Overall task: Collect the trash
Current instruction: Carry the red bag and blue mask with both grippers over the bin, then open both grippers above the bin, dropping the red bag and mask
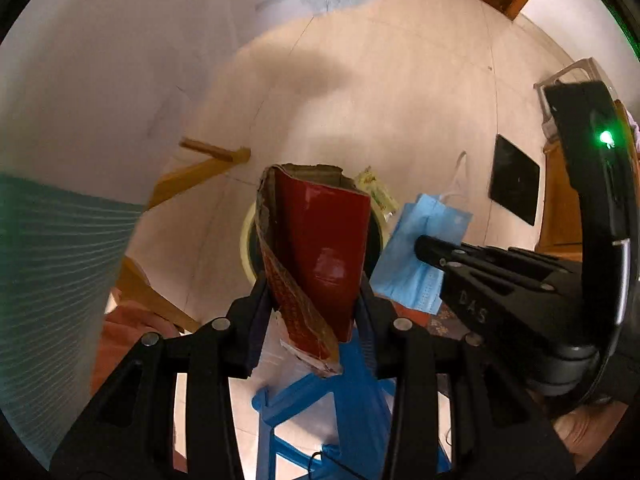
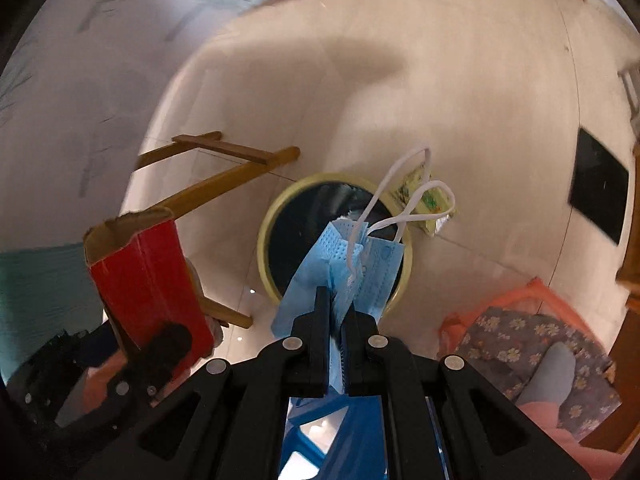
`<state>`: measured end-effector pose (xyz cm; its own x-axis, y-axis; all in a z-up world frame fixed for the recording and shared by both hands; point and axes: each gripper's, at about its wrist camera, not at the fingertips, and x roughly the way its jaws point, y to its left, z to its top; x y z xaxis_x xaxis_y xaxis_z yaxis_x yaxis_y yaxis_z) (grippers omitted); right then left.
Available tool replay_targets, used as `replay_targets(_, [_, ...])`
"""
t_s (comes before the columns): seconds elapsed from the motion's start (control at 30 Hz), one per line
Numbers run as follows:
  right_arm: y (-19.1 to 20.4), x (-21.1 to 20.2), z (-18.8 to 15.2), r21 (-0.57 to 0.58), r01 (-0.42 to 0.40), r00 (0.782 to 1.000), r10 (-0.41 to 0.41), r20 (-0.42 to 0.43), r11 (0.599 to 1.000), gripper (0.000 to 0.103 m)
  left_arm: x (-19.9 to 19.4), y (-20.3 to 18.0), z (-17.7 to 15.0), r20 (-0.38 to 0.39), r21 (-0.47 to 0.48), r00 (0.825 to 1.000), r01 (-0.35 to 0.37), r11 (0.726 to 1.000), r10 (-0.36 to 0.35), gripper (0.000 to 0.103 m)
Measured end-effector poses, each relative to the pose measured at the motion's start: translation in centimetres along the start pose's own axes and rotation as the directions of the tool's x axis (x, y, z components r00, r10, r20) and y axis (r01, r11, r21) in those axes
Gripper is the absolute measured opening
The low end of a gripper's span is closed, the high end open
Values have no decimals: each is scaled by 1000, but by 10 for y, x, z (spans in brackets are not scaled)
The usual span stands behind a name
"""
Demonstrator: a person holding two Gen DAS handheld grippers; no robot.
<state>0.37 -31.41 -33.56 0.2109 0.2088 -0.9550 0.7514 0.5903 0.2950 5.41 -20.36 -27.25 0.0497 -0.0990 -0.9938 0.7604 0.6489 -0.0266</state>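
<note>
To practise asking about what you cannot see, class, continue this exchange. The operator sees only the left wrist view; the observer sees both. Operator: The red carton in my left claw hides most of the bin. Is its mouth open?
Observer: Yes. Beside your red carton, the right wrist view shows the bin with a full round yellow rim, no lid, dark inside.
Operator: How does the right claw hold the mask?
Observer: The right claw is shut on the blue mask near its lower edge; the white ear loops stick up free.
Operator: Any trash left on the floor?
Observer: A yellow-green wrapper lies outside the bin, by its far rim.
</note>
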Motion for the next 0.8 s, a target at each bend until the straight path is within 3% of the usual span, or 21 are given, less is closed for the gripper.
replay_targets(0.3, [-17,33,23,85,-95,994,99,-36,992,5,35,-7,5,-59,41,998,-26,999,28,37])
replay_targets(0.37, [-17,38,24,91,-110,992,114,-46,990,11,38,-5,5,-68,40,997,-30,999,32,40])
replay_targets(0.43, [-19,42,23,106,-123,991,128,-46,987,26,48,4,9,-80,28,996,-29,999,31,43])
replay_targets(0.5, [-20,43,24,125,-149,987,155,-40,981,35,55,16,18,-86,9,996,-28,1000,28,55])
replay_targets(0.57, [-22,45,24,132,-159,986,165,-33,978,36,56,19,19,-84,-3,996,-24,1000,24,61])
replay_targets(0.8, [-22,47,22,133,-149,987,156,-46,980,36,59,27,24,-82,-19,996,-41,999,39,64])
